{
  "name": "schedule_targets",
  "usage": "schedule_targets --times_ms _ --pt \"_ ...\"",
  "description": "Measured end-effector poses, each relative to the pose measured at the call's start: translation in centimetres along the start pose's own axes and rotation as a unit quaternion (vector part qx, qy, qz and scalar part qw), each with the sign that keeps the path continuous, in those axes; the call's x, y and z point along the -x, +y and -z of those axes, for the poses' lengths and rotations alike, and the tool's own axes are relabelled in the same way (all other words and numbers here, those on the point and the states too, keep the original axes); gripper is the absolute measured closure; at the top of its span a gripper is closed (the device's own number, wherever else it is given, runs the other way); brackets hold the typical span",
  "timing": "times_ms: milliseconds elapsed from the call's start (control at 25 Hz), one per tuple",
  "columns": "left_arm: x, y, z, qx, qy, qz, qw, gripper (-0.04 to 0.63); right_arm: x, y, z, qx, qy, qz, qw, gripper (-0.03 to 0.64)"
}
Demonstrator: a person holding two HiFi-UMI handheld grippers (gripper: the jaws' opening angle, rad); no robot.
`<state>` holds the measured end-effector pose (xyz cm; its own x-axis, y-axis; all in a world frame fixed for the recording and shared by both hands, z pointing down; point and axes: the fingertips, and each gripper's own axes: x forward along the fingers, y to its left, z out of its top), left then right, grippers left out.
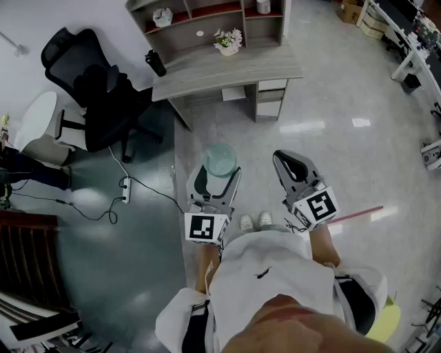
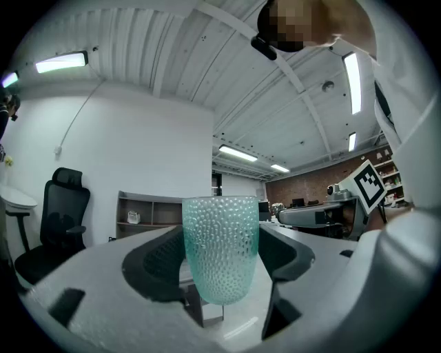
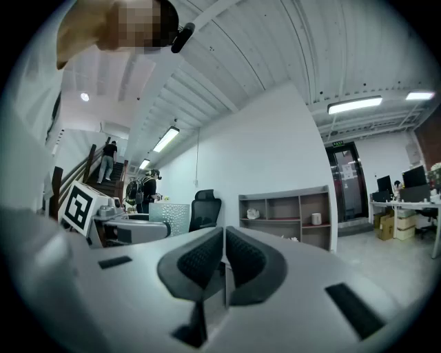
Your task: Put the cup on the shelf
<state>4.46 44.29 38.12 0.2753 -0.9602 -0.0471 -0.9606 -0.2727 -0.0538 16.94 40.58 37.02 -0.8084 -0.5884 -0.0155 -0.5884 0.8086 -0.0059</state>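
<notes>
Carrying the cup (image 2: pixel 220 248) across to the shelf (image 1: pixel 207 21) is judged to be the step in hand. The cup, a pale green dimpled tumbler, is gripped upright and mouth-up between the wide-set pads of the left gripper (image 1: pixel 219 176), level in front of the person and well apart from the desk (image 1: pixel 227 72) on which the shelf stands. The right gripper (image 3: pixel 224 258) is seen with its jaws pressed together and nothing between them.

The grip should not be slackened on the way, since nothing lies under the cup but floor; the tumbler should be held level so that it cannot slip down between the pads. The power strip (image 1: pixel 126 189) and its cable on the floor to the left are best stepped round, and the office chair (image 1: pixel 89 89) left aside.

A compartment with free room should be chosen, as two of them already hold small white things. The cup should be brought in above the flower pot (image 1: pixel 228 41) and the black bottle (image 1: pixel 156 63); it should be set flat on the board before the jaws are eased apart.
</notes>
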Motion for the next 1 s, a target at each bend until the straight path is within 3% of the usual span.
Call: schedule_targets --times_ms 280,520,1000 --pt "-1.6 -3.2 0.0 -0.007 0.007 0.003 0.9999 0.239 2.0 -2.0 -0.9 -0.026 -0.032 -0.007 0.999 0.580" --pt "-2.0 -4.8 0.0 -0.015 0.011 -0.013 0.9997 0.239 2.5 -2.7 0.1 -0.010 -0.015 -0.031 0.999 0.580" --pt "-4.7 -4.0 0.3 -0.010 0.007 -0.024 0.9996 0.239 0.6 -4.5 0.0 -0.005 -0.015 -0.051 0.999 0.580"
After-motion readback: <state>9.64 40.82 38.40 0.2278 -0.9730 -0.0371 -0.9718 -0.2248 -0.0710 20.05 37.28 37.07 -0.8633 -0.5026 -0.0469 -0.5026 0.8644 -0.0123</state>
